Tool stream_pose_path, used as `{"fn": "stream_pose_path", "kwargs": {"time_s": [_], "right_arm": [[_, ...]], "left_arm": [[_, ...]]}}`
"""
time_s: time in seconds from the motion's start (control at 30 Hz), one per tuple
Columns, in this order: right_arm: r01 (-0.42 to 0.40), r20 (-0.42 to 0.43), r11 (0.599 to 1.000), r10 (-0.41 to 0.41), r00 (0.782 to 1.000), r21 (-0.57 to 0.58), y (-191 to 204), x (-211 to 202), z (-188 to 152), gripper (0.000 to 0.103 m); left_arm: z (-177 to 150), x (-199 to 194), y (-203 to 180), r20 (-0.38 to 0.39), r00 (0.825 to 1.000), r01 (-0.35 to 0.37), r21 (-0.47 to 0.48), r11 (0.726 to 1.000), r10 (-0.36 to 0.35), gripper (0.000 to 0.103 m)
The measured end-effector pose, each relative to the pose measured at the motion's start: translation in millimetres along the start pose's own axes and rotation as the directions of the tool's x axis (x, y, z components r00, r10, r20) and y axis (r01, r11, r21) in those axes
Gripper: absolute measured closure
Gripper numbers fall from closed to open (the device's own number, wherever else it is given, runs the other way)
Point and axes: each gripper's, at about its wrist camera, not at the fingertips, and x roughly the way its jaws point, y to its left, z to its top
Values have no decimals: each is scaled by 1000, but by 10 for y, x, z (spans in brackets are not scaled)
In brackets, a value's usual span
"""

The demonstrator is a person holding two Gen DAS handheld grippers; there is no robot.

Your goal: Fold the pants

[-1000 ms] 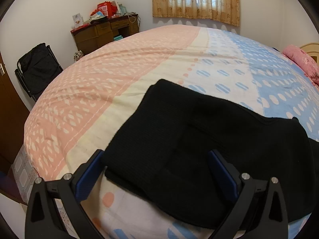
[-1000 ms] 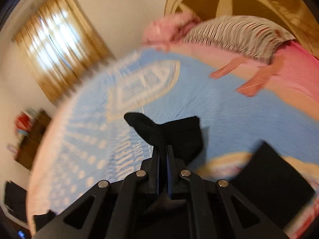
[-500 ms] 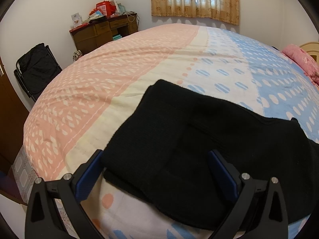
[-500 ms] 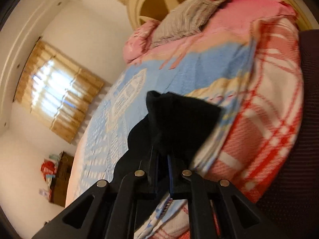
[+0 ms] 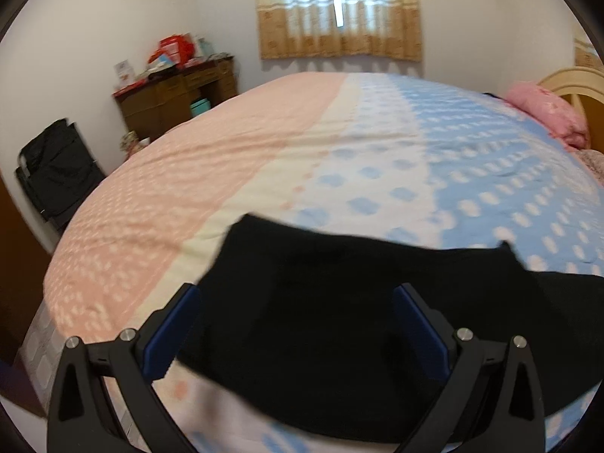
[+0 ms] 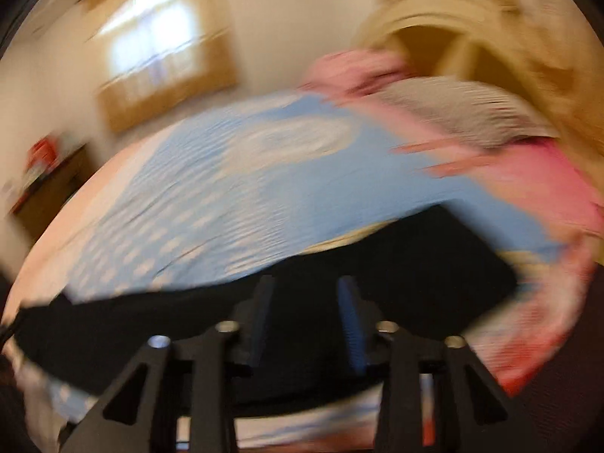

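Black pants lying folded on the bed, left gripper hovering over them, fingers wide, right gripper fingers just opening, narrow, gripping nothing, above the pants.

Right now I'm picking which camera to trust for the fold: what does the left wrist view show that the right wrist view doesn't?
Only the left wrist view: the left gripper, open above the pants, and a black chair by the wall.

Only the right wrist view, which is blurred: the right gripper, whose jaws have just been opening, no cloth pinched between them, and a striped pillow.

Both: the pants, the bedspread, the curtained window, the desk.
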Motion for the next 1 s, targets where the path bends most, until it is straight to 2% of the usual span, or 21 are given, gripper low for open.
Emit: {"fn": "stream_pose_path", "kwargs": {"time_s": [0.07, 0.17, 0.27, 0.3, 0.43, 0.47, 0.57, 0.6, 0.63, 0.7, 0.8, 0.87, 0.93, 1.0], "right_arm": [[-105, -52, 992, 101, 994, -72, 347, 247, -77, 72], [-173, -147, 970, 149, 978, -173, 753, 525, -321, 72], [-186, -255, 962, 132, 958, -201, 812, 682, -626, 72], [-191, -257, 958, 134, 957, -212, 771, 659, -670, 72], [-229, -316, 939, 142, 938, -258, 770, 505, -648, 72], [-233, -307, 938, 150, 940, -256, 759, 466, -586, 72], [-156, -171, 963, 120, 978, -221, 500, 261, -411, 72], [-100, -107, 977, 81, 991, -188, 369, 238, -285, 72], [-36, -51, 989, 29, 998, -141, 200, 244, -156, 72], [40, -10, 997, -40, 999, -70, -48, 336, -15, 72], [135, -19, 990, -136, 991, -33, -293, 590, 44, 72], [178, -84, 984, -180, 980, -30, -375, 854, 3, 72], [160, -60, 987, -162, 985, -30, -394, 822, -18, 72], [149, -55, 988, -152, 987, -45, -403, 704, 51, 72]], "left_arm": [[2, -35, -115, 9, 1000, 20, 24, 1000, -20, 0], [-23, -92, -287, 6, 997, 70, 49, 996, -70, 0], [-108, -95, -429, -15, 994, 112, 70, 991, -111, 0], [-151, -82, -473, -26, 991, 129, 86, 988, -128, 0], [-256, -11, -560, -44, 996, 88, 151, 985, -82, 0], [-276, 37, -551, -64, 996, 78, 154, 985, -69, 0], [-271, 104, -497, -99, 992, 87, 110, 990, -76, 0], [-234, 82, -487, -94, 991, 107, 89, 990, -99, 0], [-206, 49, -498, -82, 990, 119, 84, 989, -112, 0], [-132, -31, -568, -47, 990, 133, 92, 987, -130, 0], [-19, -114, -767, -16, 983, 182, 115, 977, -181, 0], [20, -145, -959, -16, 974, 228, 127, 965, -228, 0], [20, -158, -1117, -13, 967, 254, 148, 956, -254, 0], [-22, -124, -1268, -26, 969, 247, 178, 952, -247, 0]]}}
